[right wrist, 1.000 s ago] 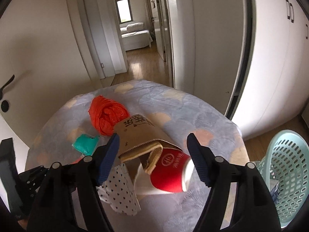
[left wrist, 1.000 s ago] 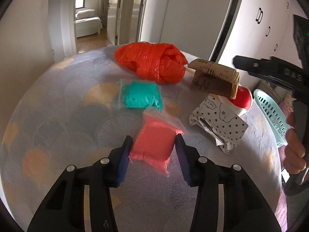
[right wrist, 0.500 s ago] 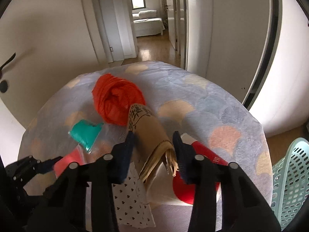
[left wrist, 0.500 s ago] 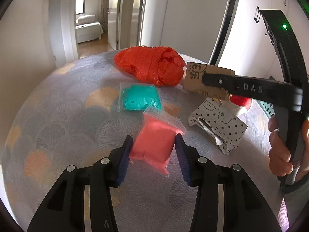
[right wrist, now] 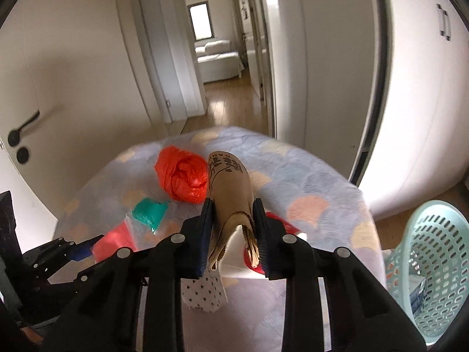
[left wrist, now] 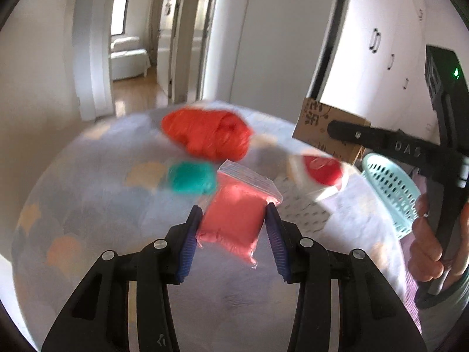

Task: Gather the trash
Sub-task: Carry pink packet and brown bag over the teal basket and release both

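My left gripper [left wrist: 234, 220] is shut on a pink zip bag [left wrist: 234, 214] and holds it lifted above the table. My right gripper [right wrist: 233, 214] is shut on a folded brown paper bag [right wrist: 230, 182] with black print, raised off the table; it also shows in the left wrist view [left wrist: 322, 129]. On the table lie a crumpled orange plastic bag [left wrist: 208, 135], a teal zip bag [left wrist: 192, 177], a red and white cup [left wrist: 319, 170] and a white patterned paper bag [right wrist: 203, 296].
A round table with a scallop-patterned cloth [right wrist: 307, 176]. A light green perforated basket [right wrist: 433, 267] stands on the floor to the table's right, with something inside. White cupboards on the right, an open doorway behind the table.
My right gripper closed on the brown paper bag and lifted it off the red cup. My left gripper lifted the pink bag off the table.
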`<state>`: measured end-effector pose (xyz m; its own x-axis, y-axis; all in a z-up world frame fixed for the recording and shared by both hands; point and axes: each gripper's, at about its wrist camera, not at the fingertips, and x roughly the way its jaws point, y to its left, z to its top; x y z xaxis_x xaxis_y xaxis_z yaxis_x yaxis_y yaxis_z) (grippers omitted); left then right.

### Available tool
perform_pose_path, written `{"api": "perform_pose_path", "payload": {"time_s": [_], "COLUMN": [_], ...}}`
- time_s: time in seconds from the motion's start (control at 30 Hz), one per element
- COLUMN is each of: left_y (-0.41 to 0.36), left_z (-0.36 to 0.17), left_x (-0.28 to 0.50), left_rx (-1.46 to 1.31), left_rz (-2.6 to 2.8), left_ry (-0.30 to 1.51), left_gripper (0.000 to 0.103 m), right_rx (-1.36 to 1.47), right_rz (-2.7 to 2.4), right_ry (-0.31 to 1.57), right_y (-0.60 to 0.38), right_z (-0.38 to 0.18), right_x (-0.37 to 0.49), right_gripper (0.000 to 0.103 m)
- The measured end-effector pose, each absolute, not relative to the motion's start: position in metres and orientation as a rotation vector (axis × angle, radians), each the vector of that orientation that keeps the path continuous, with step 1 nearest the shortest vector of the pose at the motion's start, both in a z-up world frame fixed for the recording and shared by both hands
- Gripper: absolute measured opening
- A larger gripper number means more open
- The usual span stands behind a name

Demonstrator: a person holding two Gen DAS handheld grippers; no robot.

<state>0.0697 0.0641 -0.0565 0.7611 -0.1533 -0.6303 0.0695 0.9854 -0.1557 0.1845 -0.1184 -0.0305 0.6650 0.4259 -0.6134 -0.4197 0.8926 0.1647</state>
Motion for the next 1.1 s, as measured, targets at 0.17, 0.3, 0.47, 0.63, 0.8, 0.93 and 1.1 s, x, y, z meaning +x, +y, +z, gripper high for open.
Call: {"api": "perform_pose_path", "payload": {"time_s": [0.17, 0.3, 0.47, 0.63, 0.8, 0.93, 1.1], "left_y": [0.039, 0.014, -0.020, -0.060, -0.101, -0.137, -0.179], "left_z": [-0.029, -0.011, 0.001, 0.009, 0.009, 0.007, 0.001], "left_x": [0.065, 0.066, 0.070, 0.071, 0.073, 0.076, 0.081], "left_rx": [-0.094, -0.066, -0.029, 0.033, 0.102, 0.142, 0.199], "left_rz": [-0.168, -0.209, -0.262, -0.308, -0.343, -0.398, -0.442], "left_ry": [0.633, 0.594, 0.561, 0.532, 0.510, 0.507, 0.495], "left_gripper": [0.043, 0.043, 0.043, 0.043, 0.043, 0.043, 0.043], "right_rx": [0.035, 0.067, 0.097, 0.152, 0.214, 0.259, 0.300], "right_rz": [0.424, 0.372, 0.291, 0.209, 0.124, 0.059, -0.026], "right_ry": [0.664, 0.655, 0.625, 0.608, 0.601, 0.603, 0.615], "right_y": [-0.148, -0.179, -0.220, -0.269, -0.320, -0.357, -0.404], "right_z": [-0.015, -0.003, 0.007, 0.013, 0.012, 0.006, -0.006], "right_x": [0.169, 0.160, 0.150, 0.142, 0.136, 0.133, 0.130], "right_gripper": [0.025, 0.025, 0.025, 0.025, 0.025, 0.025, 0.025]}}
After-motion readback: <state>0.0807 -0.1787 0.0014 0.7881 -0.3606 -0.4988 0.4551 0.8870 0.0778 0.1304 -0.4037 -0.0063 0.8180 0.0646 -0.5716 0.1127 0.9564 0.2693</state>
